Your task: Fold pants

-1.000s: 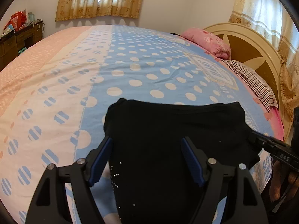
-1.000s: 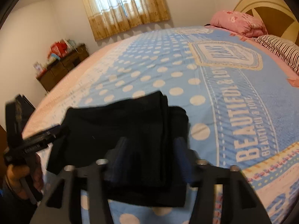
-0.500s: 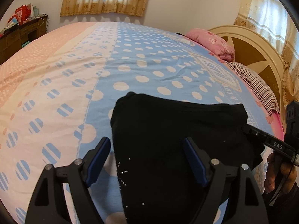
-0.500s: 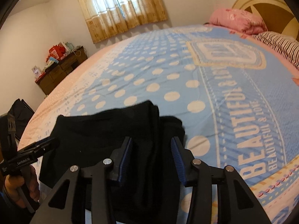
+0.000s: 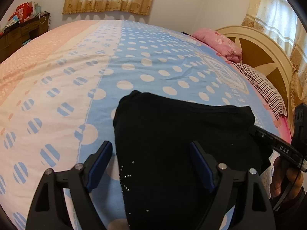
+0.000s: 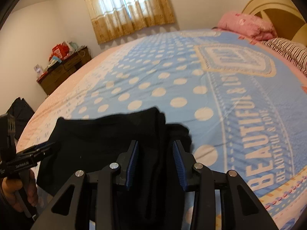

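"BEAUTIFUL" on bedspread (image 6: 239, 88); "DAS" on tool (image 5: 284, 150)

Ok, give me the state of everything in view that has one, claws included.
Black pants: folded into a compact stack, lying on the bedspread.
Left claw: open wide, fingers apart over the pants, gripping nothing.
Right claw: open, narrower gap, fingers either side of a pants fold, not clamped.
Window curtains: drawn shut.
Pink pillow: lying by the headboard.

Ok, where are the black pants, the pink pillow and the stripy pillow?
black pants (image 5: 172, 134), left wrist view, middle of the fabric.
pink pillow (image 5: 220, 44), left wrist view, its top.
stripy pillow (image 5: 264, 84), left wrist view, its middle.
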Available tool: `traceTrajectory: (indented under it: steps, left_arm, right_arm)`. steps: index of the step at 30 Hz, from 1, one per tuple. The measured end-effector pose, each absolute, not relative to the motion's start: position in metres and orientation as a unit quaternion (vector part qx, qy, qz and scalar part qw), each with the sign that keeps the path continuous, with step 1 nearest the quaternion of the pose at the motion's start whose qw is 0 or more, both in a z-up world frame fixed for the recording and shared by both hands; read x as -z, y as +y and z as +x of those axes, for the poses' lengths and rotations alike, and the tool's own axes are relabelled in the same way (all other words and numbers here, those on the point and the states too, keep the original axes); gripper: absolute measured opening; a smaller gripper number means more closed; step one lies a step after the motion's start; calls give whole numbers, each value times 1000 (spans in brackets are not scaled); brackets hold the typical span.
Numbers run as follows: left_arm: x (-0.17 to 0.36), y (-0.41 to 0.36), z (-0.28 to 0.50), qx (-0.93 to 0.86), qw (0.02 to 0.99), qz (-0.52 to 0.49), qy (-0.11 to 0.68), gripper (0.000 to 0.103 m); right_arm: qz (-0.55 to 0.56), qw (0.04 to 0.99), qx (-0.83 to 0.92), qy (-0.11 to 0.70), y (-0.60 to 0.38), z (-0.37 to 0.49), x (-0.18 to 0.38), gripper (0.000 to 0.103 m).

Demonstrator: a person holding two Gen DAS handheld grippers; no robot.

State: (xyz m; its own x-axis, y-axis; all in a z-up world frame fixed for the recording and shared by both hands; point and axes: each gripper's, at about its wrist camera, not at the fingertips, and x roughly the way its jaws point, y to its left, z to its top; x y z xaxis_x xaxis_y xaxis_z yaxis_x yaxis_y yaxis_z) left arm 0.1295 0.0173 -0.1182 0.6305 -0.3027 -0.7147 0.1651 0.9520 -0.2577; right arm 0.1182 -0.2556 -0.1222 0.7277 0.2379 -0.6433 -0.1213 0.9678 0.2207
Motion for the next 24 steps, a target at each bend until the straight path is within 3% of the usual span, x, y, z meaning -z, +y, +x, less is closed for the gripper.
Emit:
traceTrajectory:
  steps: [9, 11, 13, 15, 20, 24]
  left_arm:
    - [121, 20, 133, 129, 897, -85, 413, 88]
    - [123, 21, 134, 128, 897, -88, 415, 90]
    - [126, 22, 135, 130, 894, -93, 418, 91]
    - [127, 24, 136, 132, 892, -98, 422, 91]
    - [117, 23, 130, 135, 895, -97, 415, 91]
    - [118, 20, 131, 136, 897, -87, 412, 94]
  right_arm:
    - [62, 920, -111, 371, -245, 122, 126, 36]
    - [57, 920, -110, 371, -244, 122, 127, 31]
    - [59, 917, -116, 377, -245, 123, 126, 14]
    - [74, 915, -125, 377, -249, 121, 121, 11]
    - [74, 926, -125, 349, -256, 102, 98, 10]
    - [82, 918, -89, 379, -269, 108, 117, 9]
